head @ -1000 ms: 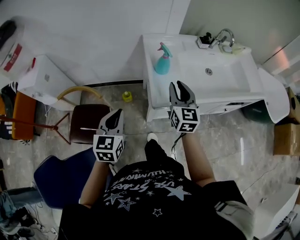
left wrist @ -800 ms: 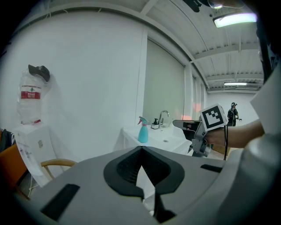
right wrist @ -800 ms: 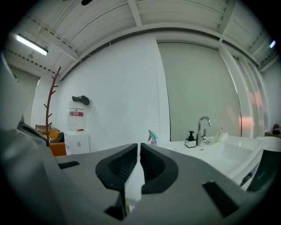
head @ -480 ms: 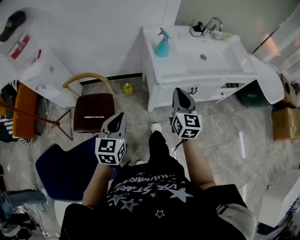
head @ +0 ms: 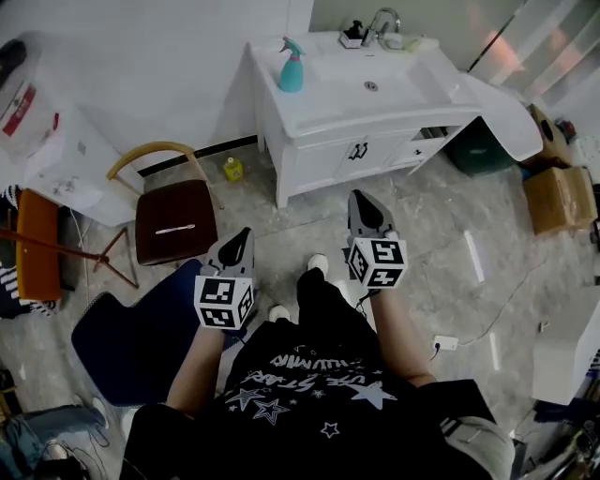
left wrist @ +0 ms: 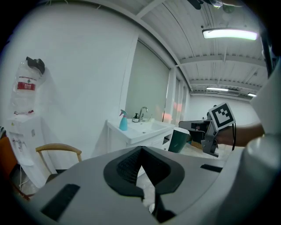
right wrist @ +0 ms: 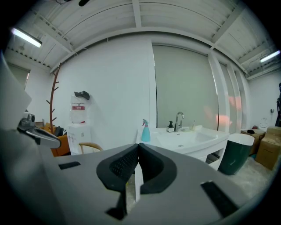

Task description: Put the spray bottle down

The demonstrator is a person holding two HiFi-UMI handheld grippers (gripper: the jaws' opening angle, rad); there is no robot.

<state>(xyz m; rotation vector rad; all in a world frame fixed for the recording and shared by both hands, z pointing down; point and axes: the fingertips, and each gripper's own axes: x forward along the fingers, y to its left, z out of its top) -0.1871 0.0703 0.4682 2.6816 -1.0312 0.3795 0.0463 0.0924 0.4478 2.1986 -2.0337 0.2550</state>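
Note:
The teal spray bottle [head: 291, 67] stands upright on the left end of the white sink counter [head: 328, 98], far from both grippers; it also shows small in the left gripper view [left wrist: 123, 122] and the right gripper view [right wrist: 145, 132]. My left gripper [head: 243, 236] is shut and holds nothing, out over the floor in front of me. My right gripper [head: 361, 202] is shut and empty too, held over the tiles well short of the counter. In each gripper view the jaws meet at their tips.
A faucet [head: 380, 21] and soap dispenser [head: 353, 33] sit at the sink's back. A wooden chair [head: 169, 216] with a dark seat stands left, a water dispenser [head: 42, 122] beyond it. A dark green bin [head: 478, 150], cardboard boxes [head: 558, 197] and a blue chair [head: 131, 333] surround me.
Both grippers have pulled back from the sink counter, and the right gripper's jaws have gone from open to shut. The spray bottle stays on the counter.

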